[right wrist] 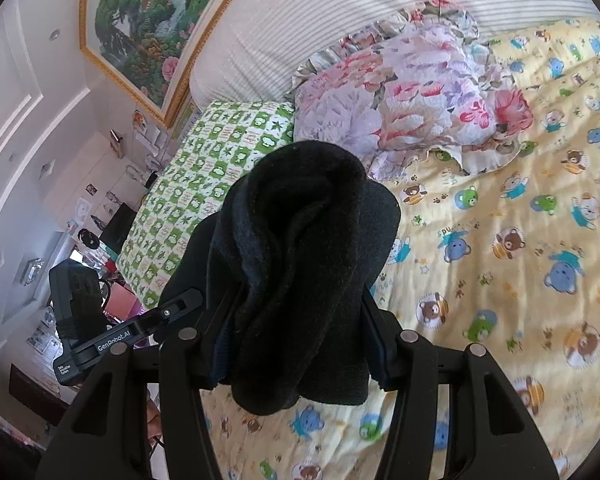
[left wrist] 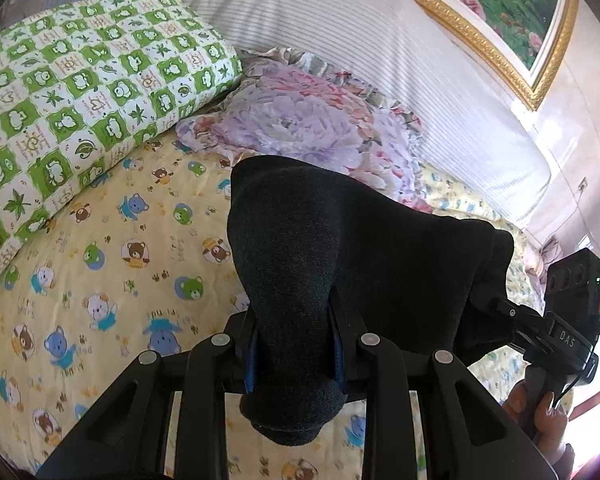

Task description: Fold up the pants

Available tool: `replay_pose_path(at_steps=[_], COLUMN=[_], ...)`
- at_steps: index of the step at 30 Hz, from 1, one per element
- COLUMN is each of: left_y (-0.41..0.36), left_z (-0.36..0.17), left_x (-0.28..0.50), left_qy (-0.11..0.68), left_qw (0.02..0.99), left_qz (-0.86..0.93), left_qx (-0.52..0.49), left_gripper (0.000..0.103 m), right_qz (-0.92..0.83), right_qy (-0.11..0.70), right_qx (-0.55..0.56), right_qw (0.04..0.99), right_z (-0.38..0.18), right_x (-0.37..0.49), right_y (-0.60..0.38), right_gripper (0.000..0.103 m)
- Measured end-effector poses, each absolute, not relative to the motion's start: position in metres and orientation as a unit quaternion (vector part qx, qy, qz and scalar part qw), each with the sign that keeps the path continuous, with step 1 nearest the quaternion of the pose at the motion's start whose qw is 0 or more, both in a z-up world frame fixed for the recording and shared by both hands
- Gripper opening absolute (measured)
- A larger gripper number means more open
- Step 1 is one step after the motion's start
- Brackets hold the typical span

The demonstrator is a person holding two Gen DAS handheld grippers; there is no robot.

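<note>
The black pants (left wrist: pixel 320 248) hang bunched in both grippers above a bed. My left gripper (left wrist: pixel 294 344) is shut on one part of the cloth, which bulges out above and below its blue-padded fingers (left wrist: pixel 251 360). In the left wrist view the cloth stretches right to my right gripper (left wrist: pixel 496 300), which grips its far end. In the right wrist view my right gripper (right wrist: pixel 300 344) is shut on a thick twisted wad of the pants (right wrist: pixel 300 248). The left gripper (right wrist: pixel 180 300) shows at the left, its tips hidden in cloth.
Below lies a yellow bear-print bedsheet (left wrist: pixel 100 280), also in the right wrist view (right wrist: pixel 500 260). A green checked pillow (left wrist: pixel 80 92) and a floral pillow (left wrist: pixel 300 120) lie at the striped headboard (left wrist: pixel 380 40). A gold-framed painting (right wrist: pixel 148 20) hangs above.
</note>
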State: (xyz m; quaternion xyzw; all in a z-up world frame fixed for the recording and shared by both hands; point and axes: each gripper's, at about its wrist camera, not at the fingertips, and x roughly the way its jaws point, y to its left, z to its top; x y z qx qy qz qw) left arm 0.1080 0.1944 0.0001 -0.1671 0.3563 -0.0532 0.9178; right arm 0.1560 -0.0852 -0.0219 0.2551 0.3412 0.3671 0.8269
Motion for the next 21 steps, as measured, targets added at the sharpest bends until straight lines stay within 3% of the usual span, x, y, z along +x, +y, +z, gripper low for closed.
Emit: replay_pose_path(at_steps=[21], left_y=[0.208], left_z=[-0.027], left_x=[0.158], left_qy=[0.378], left_qw=[0.91], left_qz=[-0.038], left_qx=[-0.169], left_gripper=[0.028], right_qz=[0.361], right_qy=[0.38], right_qx=[0.264], right_qw=[0.81], right_z=[-0.048], right_x=[0.217], right_y=[-0.067], right_gripper=[0.057])
